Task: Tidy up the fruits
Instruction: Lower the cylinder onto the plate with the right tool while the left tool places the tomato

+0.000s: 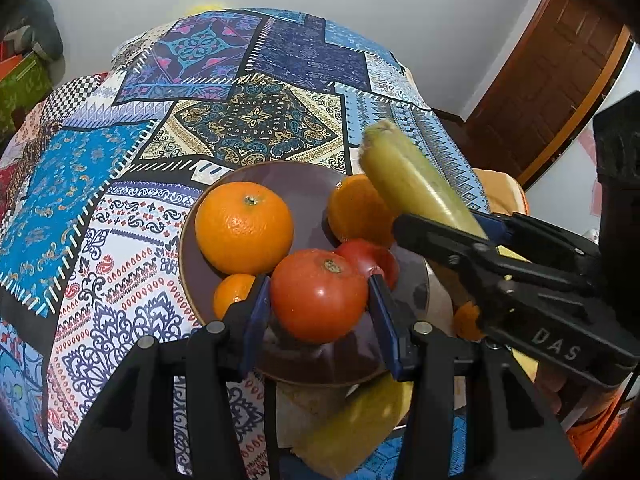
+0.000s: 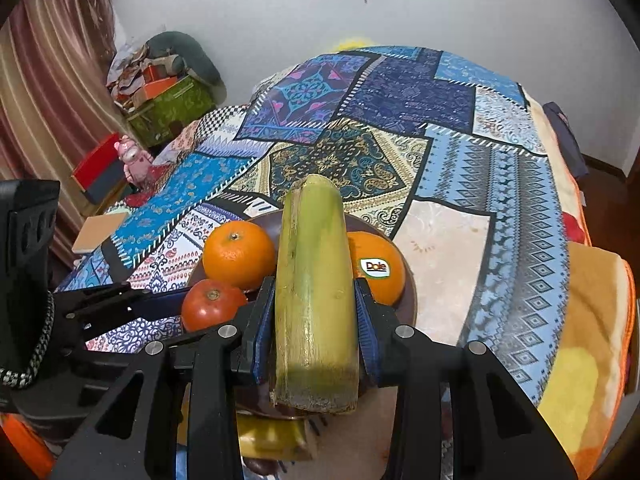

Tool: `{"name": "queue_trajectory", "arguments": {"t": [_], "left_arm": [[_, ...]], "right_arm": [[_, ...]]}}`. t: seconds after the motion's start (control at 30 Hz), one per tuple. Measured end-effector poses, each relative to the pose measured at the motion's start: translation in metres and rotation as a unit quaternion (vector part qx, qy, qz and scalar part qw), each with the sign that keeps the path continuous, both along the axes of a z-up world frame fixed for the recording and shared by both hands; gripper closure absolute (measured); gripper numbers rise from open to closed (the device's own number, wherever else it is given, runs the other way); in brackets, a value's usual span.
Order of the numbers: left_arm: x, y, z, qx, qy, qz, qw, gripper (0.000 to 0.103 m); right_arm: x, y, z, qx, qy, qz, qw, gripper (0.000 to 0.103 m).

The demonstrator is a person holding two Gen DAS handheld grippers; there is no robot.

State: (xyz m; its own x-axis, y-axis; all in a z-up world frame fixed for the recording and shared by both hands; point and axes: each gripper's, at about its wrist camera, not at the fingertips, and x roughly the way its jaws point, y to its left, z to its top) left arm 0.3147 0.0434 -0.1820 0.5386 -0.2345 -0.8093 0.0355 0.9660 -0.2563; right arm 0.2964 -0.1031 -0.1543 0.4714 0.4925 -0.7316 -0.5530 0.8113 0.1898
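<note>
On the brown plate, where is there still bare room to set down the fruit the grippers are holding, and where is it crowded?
The brown plate has a bare strip at its far middle, between the large orange and the stickered orange. The near side is crowded: the tomato in the left gripper, a second tomato and a small orange. The right gripper holds the green stalk above the plate.

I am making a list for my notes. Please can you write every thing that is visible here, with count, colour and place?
plate: 1, dark brown, on the cloth.
oranges: 2 large, orange, on the plate; one has a Dole sticker.
small orange: 1, at the plate's near rim.
tomatoes: 2, red; one between the left fingers.
green stalk: 1, yellow-green, above the plate.
tablecloth: 1, patchwork, mostly blue.
left gripper: black, around the front tomato.
right gripper: black, clamped on the stalk.
</note>
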Motion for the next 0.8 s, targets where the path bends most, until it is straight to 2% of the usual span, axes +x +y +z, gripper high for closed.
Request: {"name": "queue_trajectory", "arguments": {"t": [0.33, 0.43, 0.8], "left_arm": [[-0.001, -0.01, -0.001, 0.044, -0.01, -0.006, 0.999, 0.054], [0.0, -0.01, -0.002, 0.041, -0.007, -0.008, 0.9991, 0.054], [-0.014, -0.006, 0.018, 0.028, -0.022, -0.001, 0.9994, 0.054]], "right_arm": [[0.007, 0.01, -0.011, -0.014, 0.018, 0.016, 1.0, 0.069], [0.011, 0.01, -0.013, -0.018, 0.024, 0.013, 0.999, 0.069], [-0.003, -0.008, 0.013, -0.009, -0.011, 0.007, 1.0, 0.067]]}}
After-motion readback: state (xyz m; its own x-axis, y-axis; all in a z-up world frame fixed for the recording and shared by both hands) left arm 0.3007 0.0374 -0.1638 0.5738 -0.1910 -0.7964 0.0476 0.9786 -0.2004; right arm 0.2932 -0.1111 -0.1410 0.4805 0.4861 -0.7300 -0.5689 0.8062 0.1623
